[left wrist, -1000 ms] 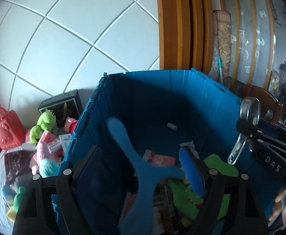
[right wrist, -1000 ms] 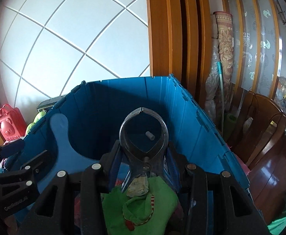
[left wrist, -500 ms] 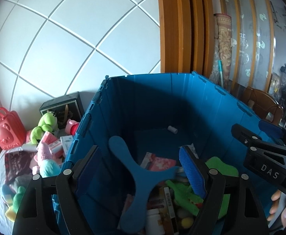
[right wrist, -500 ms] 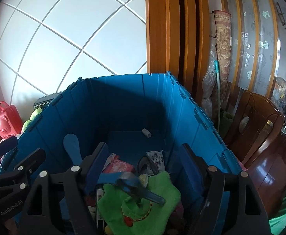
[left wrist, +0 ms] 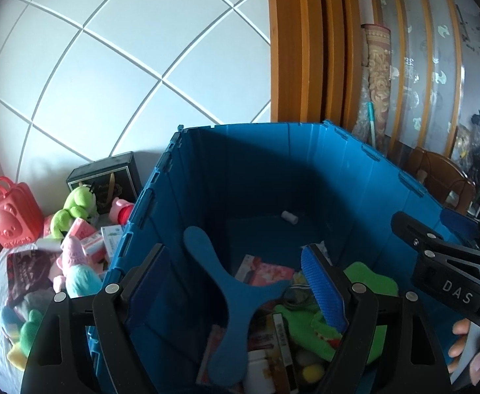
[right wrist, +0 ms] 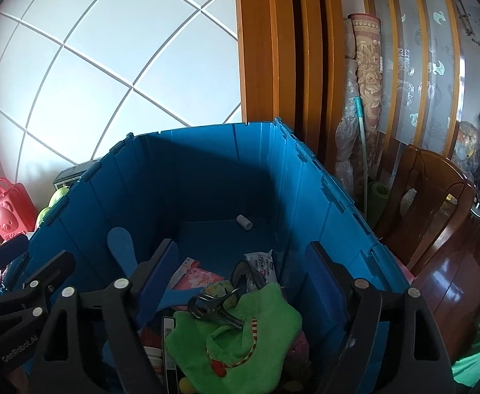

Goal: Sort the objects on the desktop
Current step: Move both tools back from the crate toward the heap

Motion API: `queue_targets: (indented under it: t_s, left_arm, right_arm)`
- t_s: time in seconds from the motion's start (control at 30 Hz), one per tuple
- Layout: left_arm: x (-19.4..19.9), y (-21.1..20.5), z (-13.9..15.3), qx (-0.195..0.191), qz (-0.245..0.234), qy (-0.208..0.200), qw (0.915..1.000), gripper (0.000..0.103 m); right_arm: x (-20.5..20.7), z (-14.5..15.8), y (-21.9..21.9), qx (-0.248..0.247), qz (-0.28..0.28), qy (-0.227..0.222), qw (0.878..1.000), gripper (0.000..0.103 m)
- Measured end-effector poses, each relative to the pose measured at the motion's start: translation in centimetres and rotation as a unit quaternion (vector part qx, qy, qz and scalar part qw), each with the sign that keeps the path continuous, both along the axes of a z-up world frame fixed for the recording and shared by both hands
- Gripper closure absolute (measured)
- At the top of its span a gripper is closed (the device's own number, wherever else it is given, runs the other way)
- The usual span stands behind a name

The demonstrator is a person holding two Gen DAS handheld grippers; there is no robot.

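Observation:
A blue plastic crate [left wrist: 272, 164] [right wrist: 207, 170] holds sorted things. Both grippers hang over its near edge. My left gripper [left wrist: 240, 282] is open and empty; a blue three-armed boomerang [left wrist: 227, 298] lies in the crate between its fingers. My right gripper [right wrist: 240, 275] is open and empty. Metal pliers [right wrist: 217, 305] lie on a green plush toy [right wrist: 236, 338] in the crate below it. A pink packet [right wrist: 194, 277] and a small white tube [right wrist: 244, 221] also lie inside.
Left of the crate, a table holds plush toys [left wrist: 72, 207], small boxes, a red bear-shaped case [left wrist: 10, 220] and a black box [left wrist: 105, 174]. A wooden chair [right wrist: 437, 213] stands right of the crate. The right gripper's body [left wrist: 453, 275] shows in the left wrist view.
My right gripper opened and dropped the pliers, which now lie on the green plush. My left gripper opened and the boomerang fell into the crate.

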State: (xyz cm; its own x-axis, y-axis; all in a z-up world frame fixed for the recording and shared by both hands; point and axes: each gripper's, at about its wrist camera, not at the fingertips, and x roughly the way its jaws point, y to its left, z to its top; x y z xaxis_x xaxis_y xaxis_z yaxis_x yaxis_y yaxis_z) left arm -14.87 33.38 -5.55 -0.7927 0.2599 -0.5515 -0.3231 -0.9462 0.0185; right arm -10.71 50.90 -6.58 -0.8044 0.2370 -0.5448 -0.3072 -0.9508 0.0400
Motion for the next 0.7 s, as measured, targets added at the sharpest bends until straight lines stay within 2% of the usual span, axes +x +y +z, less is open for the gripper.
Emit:
queue_targets:
  t_s: [0.07, 0.23, 0.47, 0.7]
  left_arm:
    - [0.3, -0.6, 0.1, 0.001, 0.009, 0.001, 1.0, 0.02]
    - [1.5, -3.2, 0.5, 0.018, 0.027, 0.0, 0.9995, 0.02]
    - [4.4, -8.7, 2.4, 0.037, 0.071, 0.045, 0.9957, 0.016]
    - [5.1, -17.4, 1.5, 0.028, 0.145, 0.058, 0.9873, 0.014]
  right_arm:
    - [0.4, 0.2, -0.1, -0.001, -0.002, 0.006, 1.0, 0.0]
    - [1.3, 0.2, -1.2, 0.001, 0.003, 0.005, 1.0, 0.0]
    - [3.3, 1.9, -4.8, 0.007, 0.025, 0.039, 0.999, 0.0]
    - [3.7, 3.7, -11.2, 0.002, 0.076, 0.084, 0.994, 0.0]
